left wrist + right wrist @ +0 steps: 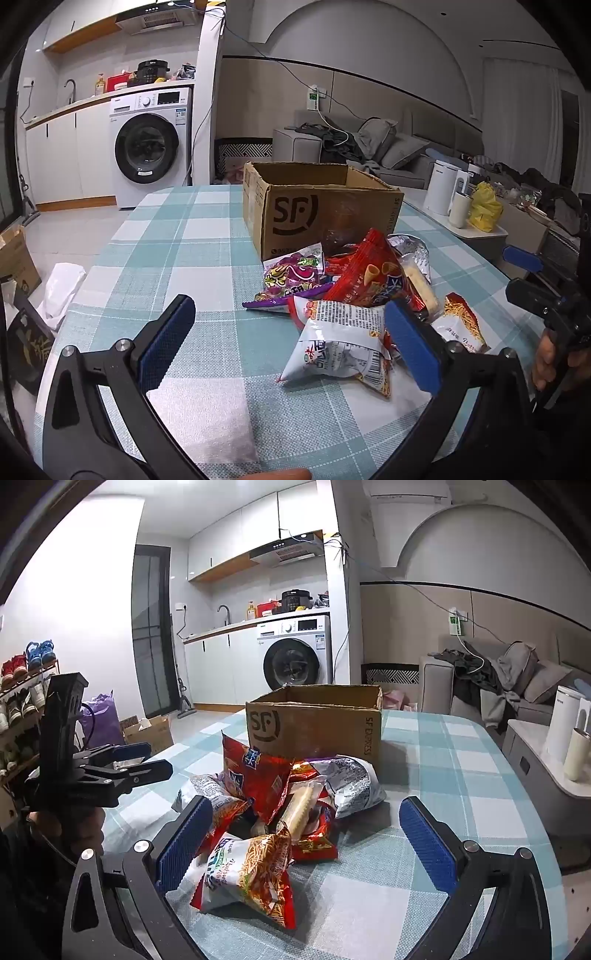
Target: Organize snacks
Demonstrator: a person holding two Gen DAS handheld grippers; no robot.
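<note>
**Now: snacks piled in front of both grippers**

Right now nothing is held. The left gripper (290, 343) is spread wide, and so is the right gripper (306, 834). The snack pile (288, 797) is seen just ahead of both, in front of the cardboard box (314, 206). A noodle bag (251, 878) lies nearest, between the right fingers, so the right gripper is judged closer. Bare tablecloth (177, 236) is left open on the left gripper's side.
</note>
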